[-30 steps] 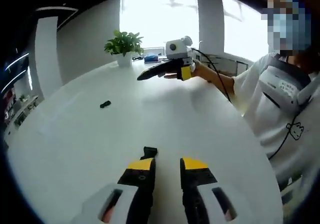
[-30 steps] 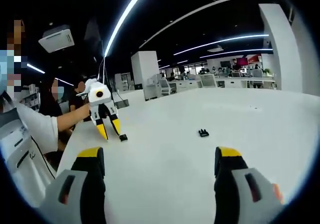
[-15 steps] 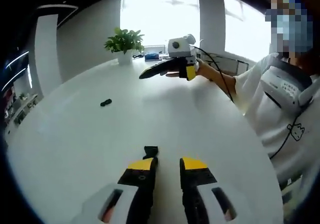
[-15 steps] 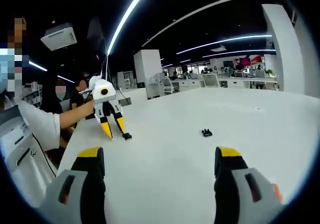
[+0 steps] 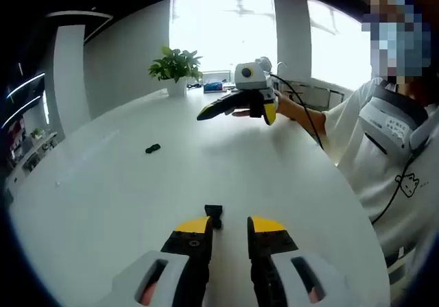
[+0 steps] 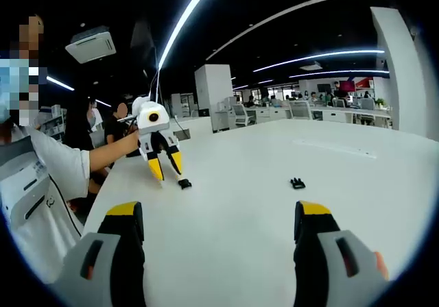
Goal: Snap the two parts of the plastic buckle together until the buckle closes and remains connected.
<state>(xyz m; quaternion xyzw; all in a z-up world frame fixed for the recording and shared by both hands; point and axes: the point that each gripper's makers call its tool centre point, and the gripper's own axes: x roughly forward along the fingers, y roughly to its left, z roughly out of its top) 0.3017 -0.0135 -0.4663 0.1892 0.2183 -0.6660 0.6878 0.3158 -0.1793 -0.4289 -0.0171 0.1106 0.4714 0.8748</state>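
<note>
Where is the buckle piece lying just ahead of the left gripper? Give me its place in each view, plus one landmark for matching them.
Left gripper view: the near buckle piece lies low and centre on the white table, just beyond the left gripper.
Right gripper view: the near buckle piece lies left of centre, beside the left gripper's yellow tips.
Shared landmark: the other buckle piece, lying alone farther out on the table.

table: smooth, faintly glossy white | buckle parts on table: black plastic | shirt: white cloth
</note>
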